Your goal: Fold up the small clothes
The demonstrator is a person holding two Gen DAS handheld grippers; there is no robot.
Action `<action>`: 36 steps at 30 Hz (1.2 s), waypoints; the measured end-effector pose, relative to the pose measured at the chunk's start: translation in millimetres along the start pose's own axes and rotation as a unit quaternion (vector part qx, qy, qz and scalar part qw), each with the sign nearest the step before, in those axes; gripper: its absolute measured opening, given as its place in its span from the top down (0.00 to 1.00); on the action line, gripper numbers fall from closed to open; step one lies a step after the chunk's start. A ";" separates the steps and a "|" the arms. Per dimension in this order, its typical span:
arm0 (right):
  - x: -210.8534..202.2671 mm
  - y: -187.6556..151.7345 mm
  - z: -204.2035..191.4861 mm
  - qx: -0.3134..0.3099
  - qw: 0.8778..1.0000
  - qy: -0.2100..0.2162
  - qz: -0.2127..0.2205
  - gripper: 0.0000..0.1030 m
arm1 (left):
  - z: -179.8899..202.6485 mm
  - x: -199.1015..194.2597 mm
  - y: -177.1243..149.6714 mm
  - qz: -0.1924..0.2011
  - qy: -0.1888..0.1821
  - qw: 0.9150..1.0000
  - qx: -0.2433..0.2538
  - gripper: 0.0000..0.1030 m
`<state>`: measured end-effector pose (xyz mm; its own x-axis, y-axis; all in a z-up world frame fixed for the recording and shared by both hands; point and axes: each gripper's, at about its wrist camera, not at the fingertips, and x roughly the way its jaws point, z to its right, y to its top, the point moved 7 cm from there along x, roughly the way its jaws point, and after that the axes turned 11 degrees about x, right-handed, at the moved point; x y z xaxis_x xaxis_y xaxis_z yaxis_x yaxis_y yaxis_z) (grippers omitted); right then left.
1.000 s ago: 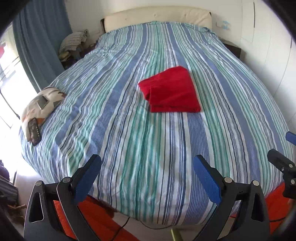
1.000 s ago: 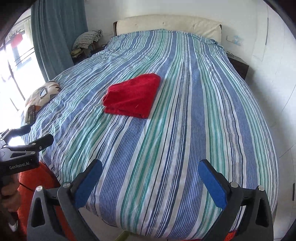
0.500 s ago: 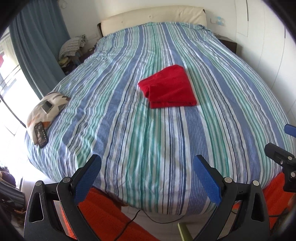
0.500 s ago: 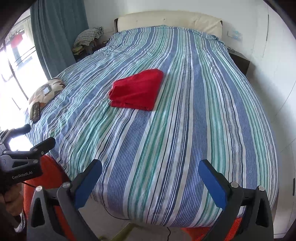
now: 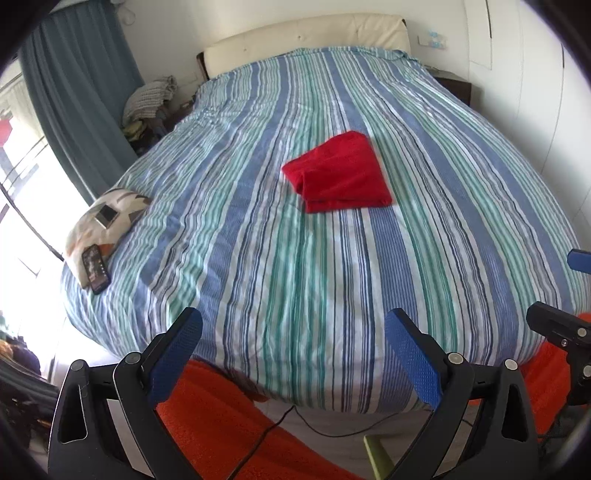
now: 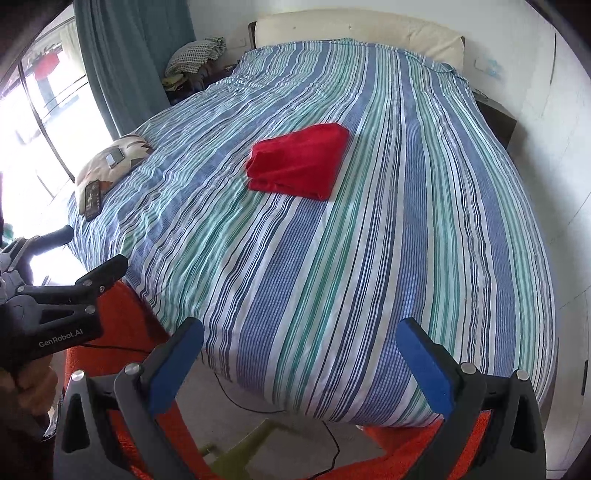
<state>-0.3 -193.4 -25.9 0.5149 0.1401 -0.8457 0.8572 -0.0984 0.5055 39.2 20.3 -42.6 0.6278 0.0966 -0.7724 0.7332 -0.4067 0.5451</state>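
Red folded garment [image 5: 338, 173] sits mid-bed on the striped duvet [image 5: 288, 266], and both views have pulled back past the foot since a second ago. Left gripper [image 5: 293, 338] and right gripper [image 6: 301, 341] gape wide, empty. Fold looks finished.

I look through two cameras, one on each gripper. Both sit past the foot of the bed [image 5: 295, 258], up high, and look down its length toward the headboard [image 5: 306, 33]. They are well back from the bed, so nearly all of it fits in.

My left camera sits more to the left and shows the right gripper [image 5: 569, 295] at its right edge. My right camera shows the left gripper [image 6: 92, 254] at its left edge.

Both views share the bed, the red folded cloth [image 5: 338, 173] [image 6: 297, 166], the pillow [image 5: 107, 221] [image 6: 110, 158] and the curtain [image 5: 81, 92] [image 6: 136, 62].
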 end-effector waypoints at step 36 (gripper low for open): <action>-22.8 2.8 -11.1 0.014 0.999 0.030 0.016 0.01 | -13.9 -2.3 1.1 -0.003 -0.016 0.999 -0.042 0.00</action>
<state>-9.5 -185.9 -3.3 0.5430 0.1956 -0.8166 0.8397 -0.1306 0.5271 42.1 32.2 -35.8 0.6162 0.0697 -0.7845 0.7568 -0.3283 0.5652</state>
